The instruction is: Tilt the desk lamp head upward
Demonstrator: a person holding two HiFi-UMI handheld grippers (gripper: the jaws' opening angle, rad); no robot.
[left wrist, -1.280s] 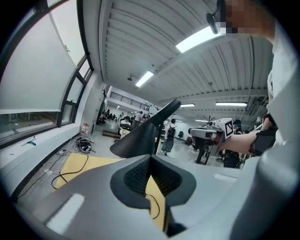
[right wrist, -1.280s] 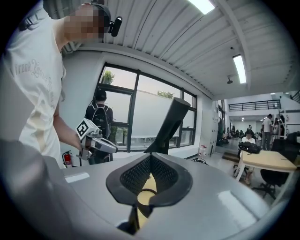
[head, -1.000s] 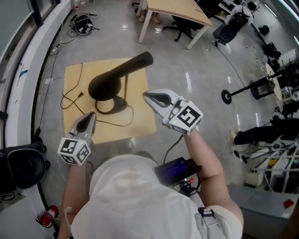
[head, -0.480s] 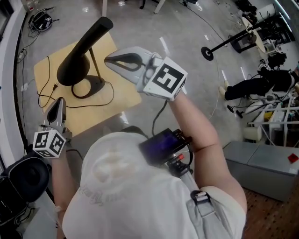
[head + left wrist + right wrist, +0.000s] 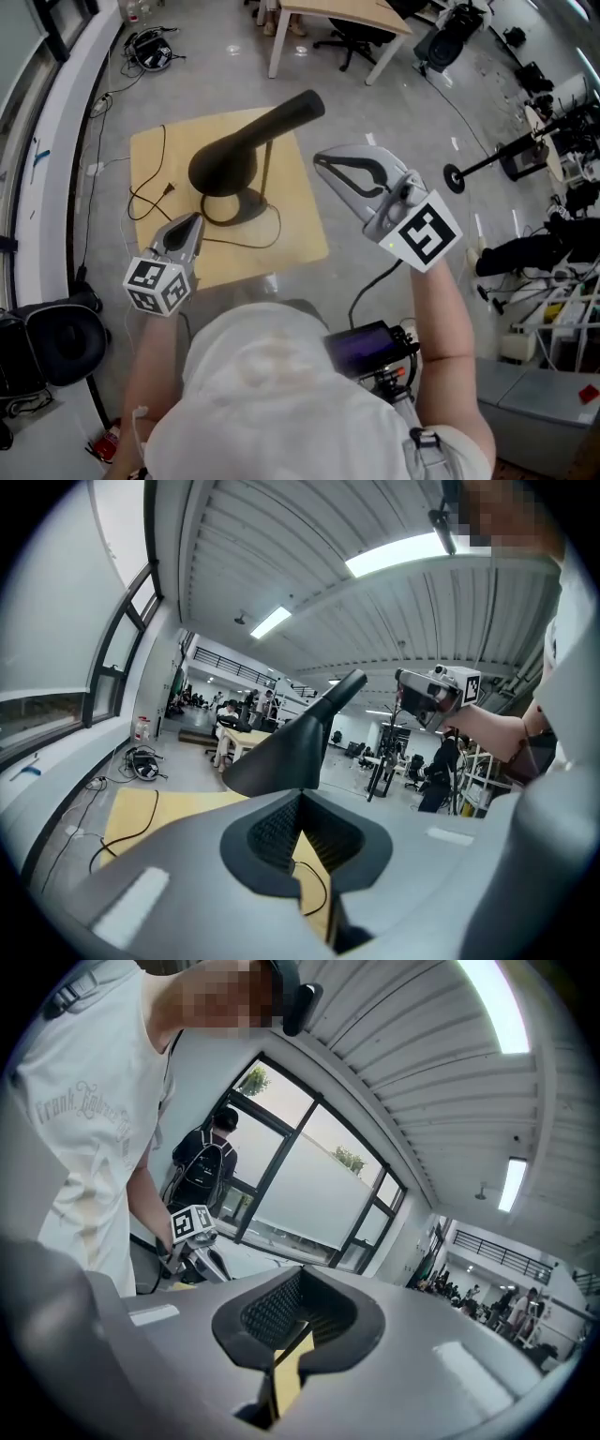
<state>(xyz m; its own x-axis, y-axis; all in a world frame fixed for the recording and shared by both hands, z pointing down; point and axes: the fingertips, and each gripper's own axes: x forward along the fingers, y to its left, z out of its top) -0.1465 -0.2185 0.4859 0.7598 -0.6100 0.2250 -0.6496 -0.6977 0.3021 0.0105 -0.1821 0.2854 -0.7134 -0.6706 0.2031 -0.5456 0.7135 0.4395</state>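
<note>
"Both grippers empty?"
"Yes. Left gripper (image 5: 194, 220) and right gripper (image 5: 319, 161) are closed on nothing, near the lamp (image 5: 258, 141), which stands on a small wooden table (image 5: 300, 234)."
"How will it handle?"
"Hard, smooth, probably light — its hinge likely stiff. One gripper should pin the base (image 5: 251, 208) while the other lifts the head (image 5: 223, 167) at its wide rim. Cord (image 5: 150, 192) trails loose; grey floor (image 5: 394, 112), cluttered workshop around."
</note>
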